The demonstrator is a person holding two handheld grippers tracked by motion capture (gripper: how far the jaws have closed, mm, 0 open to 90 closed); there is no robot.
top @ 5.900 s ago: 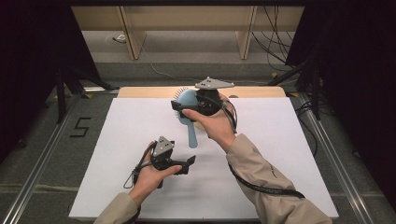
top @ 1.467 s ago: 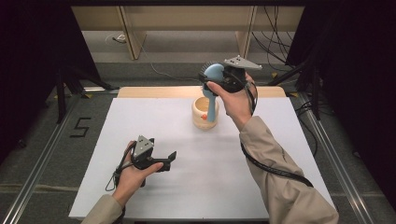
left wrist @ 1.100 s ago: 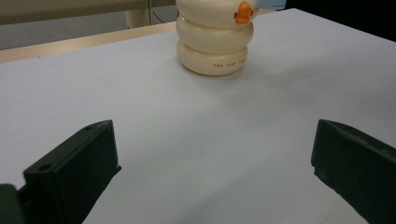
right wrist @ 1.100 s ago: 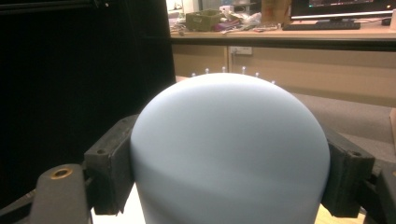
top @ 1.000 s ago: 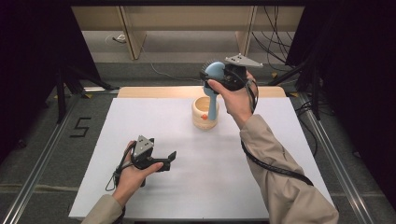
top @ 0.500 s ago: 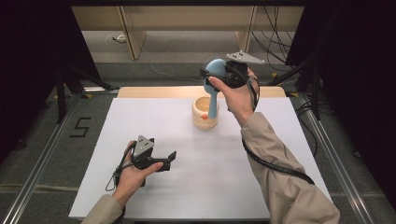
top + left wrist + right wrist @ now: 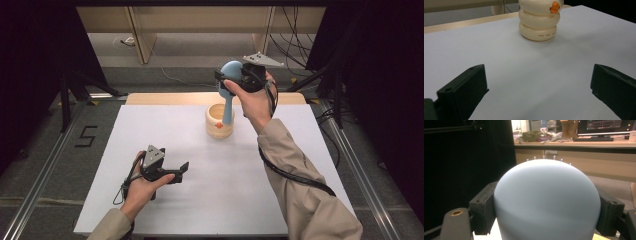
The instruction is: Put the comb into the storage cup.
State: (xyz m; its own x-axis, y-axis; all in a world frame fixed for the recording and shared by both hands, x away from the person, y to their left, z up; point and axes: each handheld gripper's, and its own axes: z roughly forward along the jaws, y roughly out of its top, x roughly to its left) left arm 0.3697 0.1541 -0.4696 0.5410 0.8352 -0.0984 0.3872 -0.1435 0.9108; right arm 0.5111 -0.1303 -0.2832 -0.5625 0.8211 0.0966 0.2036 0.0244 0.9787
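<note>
One blue brush [image 7: 229, 82] held upright, head clamped between jaws of right gripper [image 7: 239, 79], handle hanging down into one cream holder [image 7: 219, 121]. Small bristle tips seen above brush head in right gripper view [image 7: 546, 200]. Holder stood at 12 o'clock part of white table [image 7: 250, 190], one orange mark borne on its side [image 7: 539, 18]. One left gripper [image 7: 172, 172] rested at 7 o'clock of holder, well apart, jaws spread wide, nothing gripped.
</note>
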